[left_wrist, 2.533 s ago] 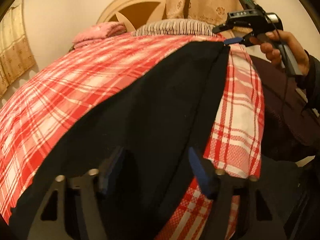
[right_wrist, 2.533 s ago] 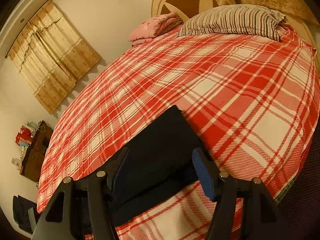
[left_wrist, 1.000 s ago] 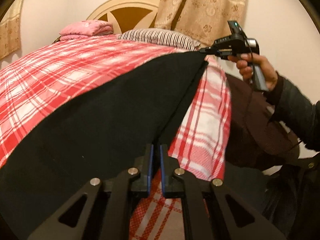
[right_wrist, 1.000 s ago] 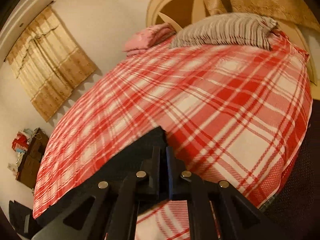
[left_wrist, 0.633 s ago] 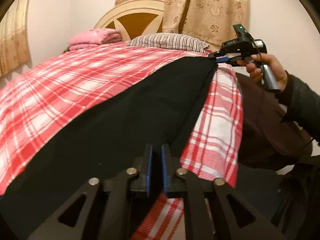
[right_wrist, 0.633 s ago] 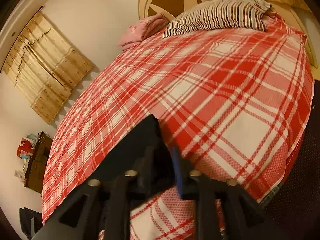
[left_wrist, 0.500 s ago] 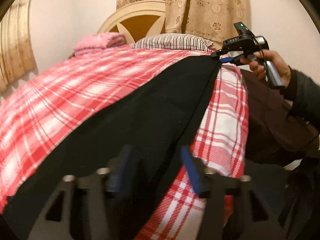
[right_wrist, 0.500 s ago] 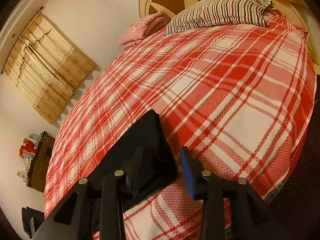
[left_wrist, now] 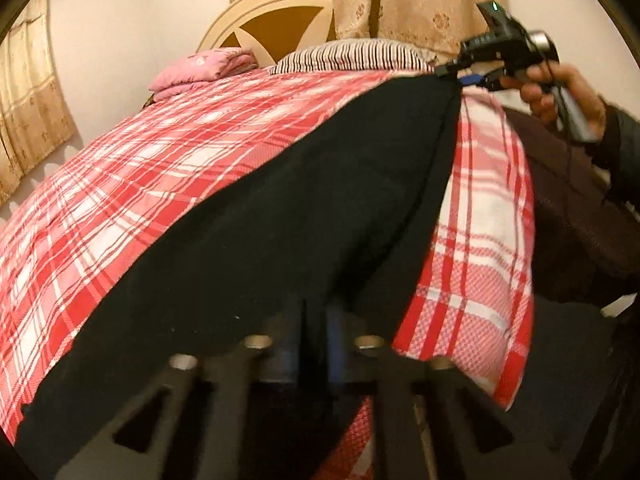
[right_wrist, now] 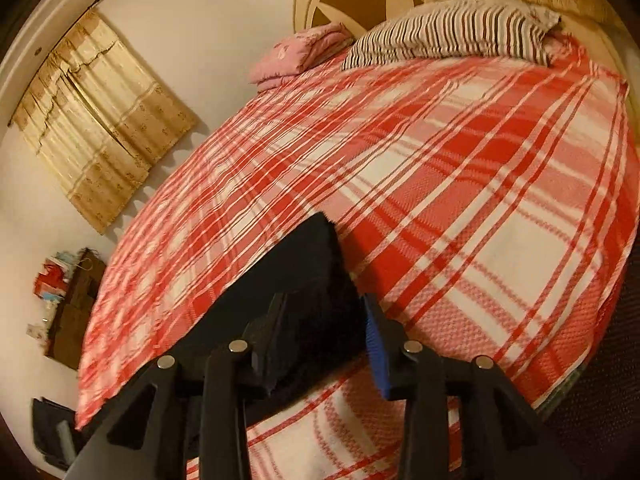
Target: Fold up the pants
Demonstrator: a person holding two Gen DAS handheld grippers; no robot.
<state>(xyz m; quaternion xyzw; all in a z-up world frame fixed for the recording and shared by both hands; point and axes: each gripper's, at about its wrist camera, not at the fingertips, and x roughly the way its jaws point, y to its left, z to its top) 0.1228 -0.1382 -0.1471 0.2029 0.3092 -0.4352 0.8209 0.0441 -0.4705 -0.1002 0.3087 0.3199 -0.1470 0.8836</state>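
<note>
Black pants (left_wrist: 304,208) lie stretched along the near edge of a bed with a red and white plaid cover (left_wrist: 152,168). My left gripper (left_wrist: 314,320) is shut on the near end of the pants, its fingers close together with black cloth between them. My right gripper (right_wrist: 324,320) is open, its fingers astride the far end of the pants (right_wrist: 304,264), which lies between them. The right gripper also shows in the left wrist view (left_wrist: 468,76), held in a hand at the pants' far corner.
A striped pillow (right_wrist: 452,32) and a folded pink blanket (right_wrist: 300,56) lie at the headboard (left_wrist: 276,20). Curtains hang on the walls. A dark brown chair or cushion (left_wrist: 568,208) stands beside the bed. Clutter (right_wrist: 64,300) stands by the far wall.
Both grippers were shut on the pants one second ago, then opened half a second ago. Now the left one has shut on the cloth again; the right one stays open, wider than before.
</note>
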